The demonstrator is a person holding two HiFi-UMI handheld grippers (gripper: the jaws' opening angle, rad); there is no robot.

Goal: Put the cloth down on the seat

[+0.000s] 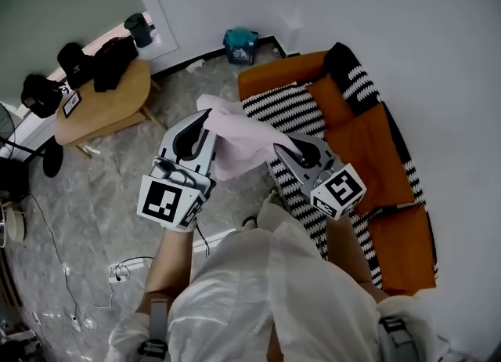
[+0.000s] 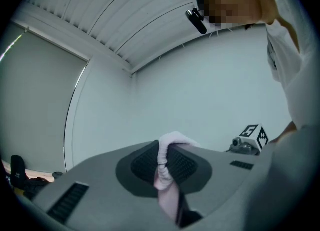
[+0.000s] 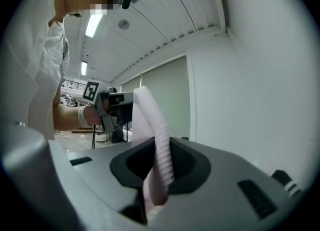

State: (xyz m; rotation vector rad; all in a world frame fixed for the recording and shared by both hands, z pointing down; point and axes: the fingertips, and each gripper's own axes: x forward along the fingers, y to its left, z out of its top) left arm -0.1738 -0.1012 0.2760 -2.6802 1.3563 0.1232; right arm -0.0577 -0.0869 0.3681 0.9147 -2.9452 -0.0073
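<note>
L tool (image 1: 202,121) is clenched on one edge of the pink cloth (image 1: 239,137), and R tool (image 1: 283,151) is clenched on another part of it. Both tool views show fabric bunched tight btwn the pads, so it's a two-point hold w/ the cloth slung in the air btwn them, resting on nothing yet. It hangs in front of the person, over the near end of the seat (image 1: 368,145) and the floor (image 1: 117,219) beside it. Judgement: step in hand is the carry-over, w/ the set-down yet to come. To do it well, take both tools fwd together so the span stays spread and get the whole cloth above the cushions before going down. Then lower till the fabric sags onto the seat and let go w/ both at once. Releasing one side first would prob. let it slide off the front edge. The seat is an orange couch w/ a black-and-white striped throw (image 1: 286,106) draped across it: soft, rumpled, uneven, so the cloth should stay put once down. The floor is grey, marble-look, w/ a cable (image 1: 125,266) trailing on it. Further left, a low wooden bench (image 1: 109,102) carries dark gear (image 1: 109,63). A teal item (image 1: 240,45) sits at the foot of the white wall (image 1: 391,8) behind.
</note>
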